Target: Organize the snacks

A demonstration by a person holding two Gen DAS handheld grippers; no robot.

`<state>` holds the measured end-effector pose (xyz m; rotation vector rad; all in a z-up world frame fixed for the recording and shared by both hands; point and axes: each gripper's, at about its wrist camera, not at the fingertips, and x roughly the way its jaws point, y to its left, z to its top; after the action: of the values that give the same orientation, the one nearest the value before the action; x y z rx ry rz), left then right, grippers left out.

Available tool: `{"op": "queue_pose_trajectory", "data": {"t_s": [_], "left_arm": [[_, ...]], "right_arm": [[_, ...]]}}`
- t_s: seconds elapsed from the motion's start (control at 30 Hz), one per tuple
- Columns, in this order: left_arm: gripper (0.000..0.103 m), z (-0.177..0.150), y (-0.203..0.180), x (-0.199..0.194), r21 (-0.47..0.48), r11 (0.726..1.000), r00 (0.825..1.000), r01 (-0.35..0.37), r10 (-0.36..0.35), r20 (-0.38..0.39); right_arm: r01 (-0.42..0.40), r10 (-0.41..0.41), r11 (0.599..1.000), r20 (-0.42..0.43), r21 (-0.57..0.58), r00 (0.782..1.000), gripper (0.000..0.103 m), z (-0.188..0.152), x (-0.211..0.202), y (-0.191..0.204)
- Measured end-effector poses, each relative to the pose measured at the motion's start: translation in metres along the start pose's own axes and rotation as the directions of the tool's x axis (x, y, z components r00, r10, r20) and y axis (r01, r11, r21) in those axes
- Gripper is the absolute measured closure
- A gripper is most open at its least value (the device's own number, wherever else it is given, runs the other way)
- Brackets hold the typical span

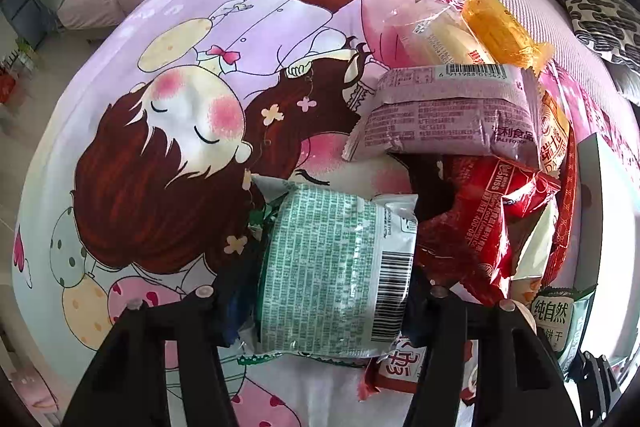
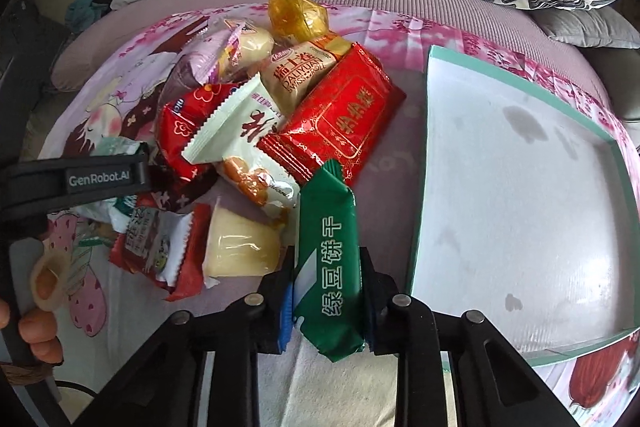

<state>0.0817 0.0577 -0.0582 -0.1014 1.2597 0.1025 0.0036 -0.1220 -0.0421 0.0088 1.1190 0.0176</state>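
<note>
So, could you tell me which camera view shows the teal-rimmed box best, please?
The right wrist view: the teal-rimmed box fills its right side, showing the white floor and rim, with nothing inside. The left wrist view catches only a cropped sliver of it at the right edge, behind the snack pile.

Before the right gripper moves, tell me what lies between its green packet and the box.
Nothing visible does. The right gripper is shut on the green biscuit packet, and the teal-rimmed box lies open just to its right, nothing inside it. Only bare cloth separates them; the snack pile sits on the left, away from that path.
</note>
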Motion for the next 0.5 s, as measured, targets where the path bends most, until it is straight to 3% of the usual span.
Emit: {"op": "queue_pose_trajectory", "data": {"t_s": [0.5], "left_arm": [[0.053, -0.004, -0.008, -0.025, -0.023, 0.999, 0.998, 0.046, -0.045, 0.053]], "right_arm": [[-0.049, 0.048, 0.999, 0.052, 0.022, 0.997, 0.077, -0.004, -0.017, -0.003]]}}
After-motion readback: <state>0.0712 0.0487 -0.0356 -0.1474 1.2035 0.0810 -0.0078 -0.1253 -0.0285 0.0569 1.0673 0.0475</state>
